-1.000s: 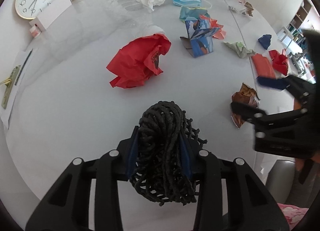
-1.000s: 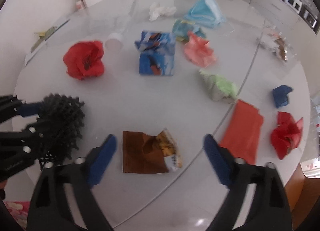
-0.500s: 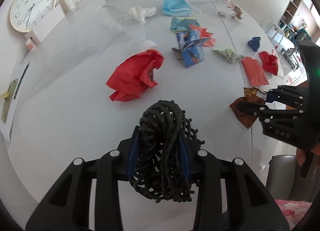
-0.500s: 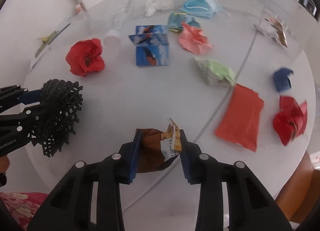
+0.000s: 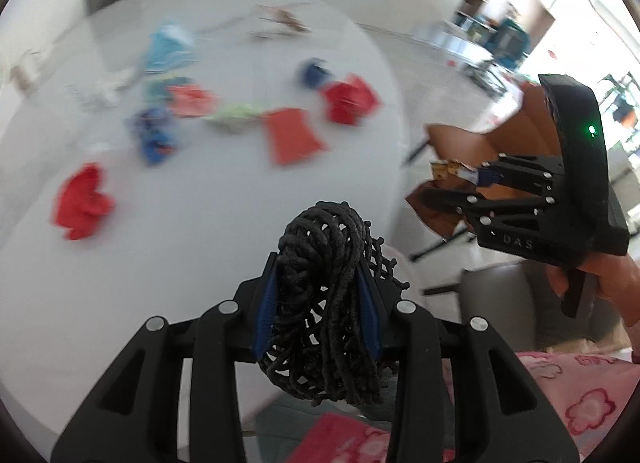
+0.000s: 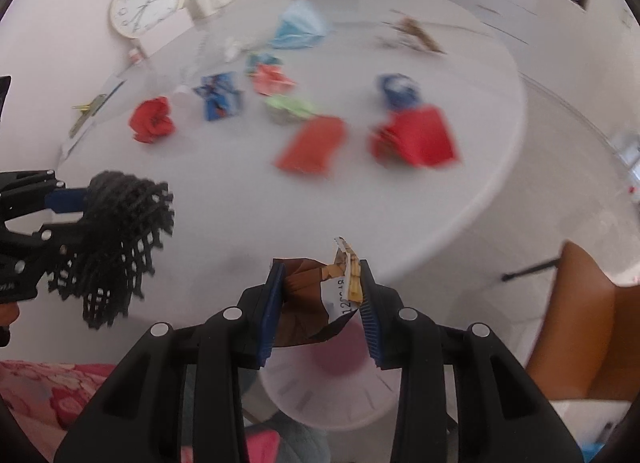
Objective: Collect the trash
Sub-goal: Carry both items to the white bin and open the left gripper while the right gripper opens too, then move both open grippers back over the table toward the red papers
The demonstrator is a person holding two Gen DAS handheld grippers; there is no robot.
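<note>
From the left wrist view, my left gripper [image 5: 320, 303] is clamped on a bunched black mesh net bag [image 5: 324, 315] at the near edge of the round white table [image 5: 200, 255]. To the right, my right gripper [image 5: 452, 187] pinches a crumpled brown foil wrapper [image 5: 436, 215], off the table's edge.

From the right wrist view, its blue pads [image 6: 272, 311] have just closed on that wrapper [image 6: 308, 303], and it hangs between them clear of the table. I judge the job barely begun: one piece picked, not yet bagged. Left on the table are a red paper ball [image 6: 152, 121], blue printed carton [image 6: 220, 101], green wad [image 6: 292, 109], orange-red packet [image 6: 314, 145], red crumple [image 6: 416, 139] and blue face mask [image 6: 300, 29].
</note>
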